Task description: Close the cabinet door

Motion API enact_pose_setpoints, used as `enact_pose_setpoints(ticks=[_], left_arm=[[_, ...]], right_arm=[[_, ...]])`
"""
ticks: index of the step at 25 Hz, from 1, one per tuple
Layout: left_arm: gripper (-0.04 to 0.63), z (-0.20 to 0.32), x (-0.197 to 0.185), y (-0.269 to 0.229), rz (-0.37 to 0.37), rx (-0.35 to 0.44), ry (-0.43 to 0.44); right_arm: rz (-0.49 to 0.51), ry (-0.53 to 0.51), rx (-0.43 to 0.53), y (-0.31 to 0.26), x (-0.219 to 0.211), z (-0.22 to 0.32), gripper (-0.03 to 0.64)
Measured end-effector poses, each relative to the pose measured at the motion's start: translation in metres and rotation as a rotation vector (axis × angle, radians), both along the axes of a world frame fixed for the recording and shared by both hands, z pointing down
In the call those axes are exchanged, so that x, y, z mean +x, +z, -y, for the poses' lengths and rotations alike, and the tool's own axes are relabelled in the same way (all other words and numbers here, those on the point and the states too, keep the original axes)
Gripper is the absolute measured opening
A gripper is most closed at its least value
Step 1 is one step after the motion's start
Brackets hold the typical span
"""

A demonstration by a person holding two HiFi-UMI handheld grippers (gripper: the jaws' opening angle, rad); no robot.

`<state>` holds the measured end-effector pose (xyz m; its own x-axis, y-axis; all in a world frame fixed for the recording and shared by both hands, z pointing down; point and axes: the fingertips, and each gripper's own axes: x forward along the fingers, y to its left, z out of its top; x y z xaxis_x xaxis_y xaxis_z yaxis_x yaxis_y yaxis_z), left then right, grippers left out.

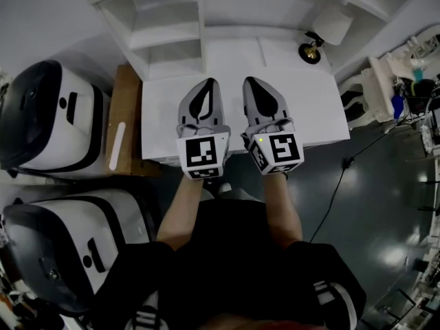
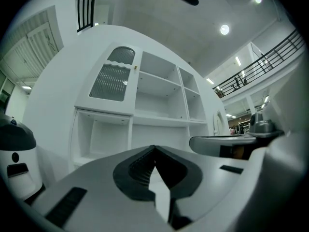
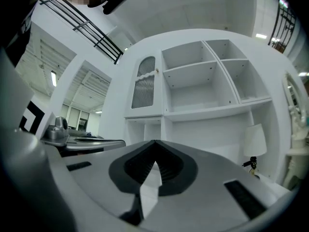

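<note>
The white shelf cabinet (image 1: 168, 36) stands at the back of a white desk (image 1: 316, 108). Its arched door with ribbed glass (image 2: 113, 79) sits at the upper left of the unit and looks flush with the frame; the right gripper view shows the door (image 3: 145, 83) the same way. My left gripper (image 1: 208, 81) and right gripper (image 1: 249, 80) hover side by side over the desk, pointing at the cabinet and touching nothing. The left gripper (image 2: 154, 147) has its jaws together with nothing between them. So does the right gripper (image 3: 155, 141).
A small lamp (image 1: 323, 33) with a white shade stands at the desk's back right. Two white and black machines (image 1: 48, 115) (image 1: 75, 246) and a wooden board (image 1: 124, 115) stand left of the desk. A cable (image 1: 337, 184) runs over the dark floor on the right.
</note>
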<state>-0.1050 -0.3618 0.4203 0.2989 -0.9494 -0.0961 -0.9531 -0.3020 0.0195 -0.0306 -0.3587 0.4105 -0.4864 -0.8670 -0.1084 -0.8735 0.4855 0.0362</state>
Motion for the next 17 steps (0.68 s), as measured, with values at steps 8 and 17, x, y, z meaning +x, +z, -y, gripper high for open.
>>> enact_pose_setpoints(ticks=[8,17], left_arm=[[0.012,-0.014,0.019,0.008,-0.004,-0.02,-0.01],[0.012,-0.027,0.021,0.015,0.002,-0.035,-0.029]], right_arm=[[0.009,-0.011,-0.017,0.007,0.02,-0.014,0.018],[0.012,-0.044,-0.025,0.012,0.02,-0.025,0.018]])
